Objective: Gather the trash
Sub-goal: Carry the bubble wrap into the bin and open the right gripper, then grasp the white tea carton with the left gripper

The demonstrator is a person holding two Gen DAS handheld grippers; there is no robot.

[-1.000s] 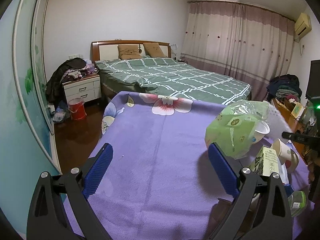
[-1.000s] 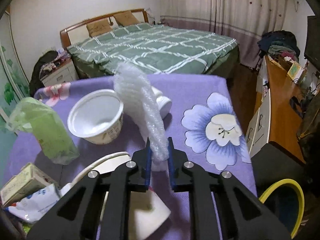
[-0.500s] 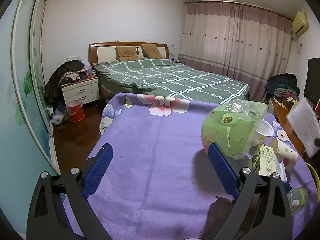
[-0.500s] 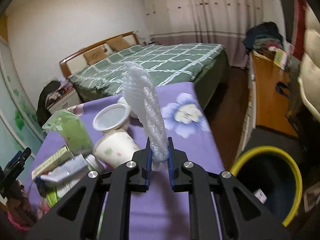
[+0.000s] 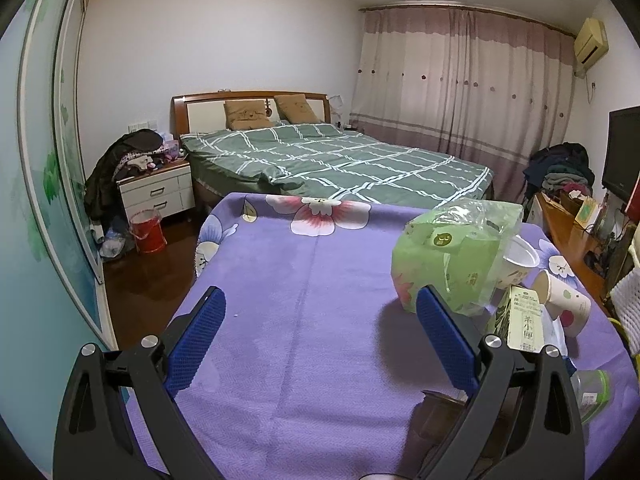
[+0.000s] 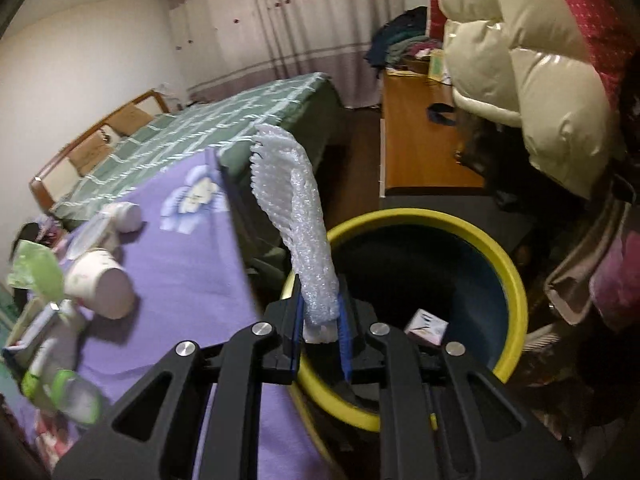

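Observation:
My right gripper (image 6: 319, 312) is shut on a white bubble-wrap strip (image 6: 298, 216) and holds it over the near rim of a yellow-rimmed trash bin (image 6: 508, 264), which holds a small box (image 6: 426, 322). My left gripper (image 5: 320, 332) is open and empty above the purple tablecloth (image 5: 304, 320). On the table's right side lie a green plastic bag (image 5: 456, 256), a white bowl (image 5: 520, 258), a paper cup (image 5: 564, 304), a tea carton (image 5: 524, 320) and a clear bottle (image 5: 592, 392). The cup (image 6: 100, 284) and bag (image 6: 34, 272) also show in the right wrist view.
A bed with a green checked cover (image 5: 332, 160) stands beyond the table. A nightstand (image 5: 156, 192) and a red bucket (image 5: 147, 231) stand at the left. A wooden desk (image 6: 416, 144) and a puffy cream jacket (image 6: 532, 80) are beside the bin.
My right gripper has swung right from over the table to over the trash bin, still holding the bubble wrap. My left gripper has stayed open and has hardly moved.

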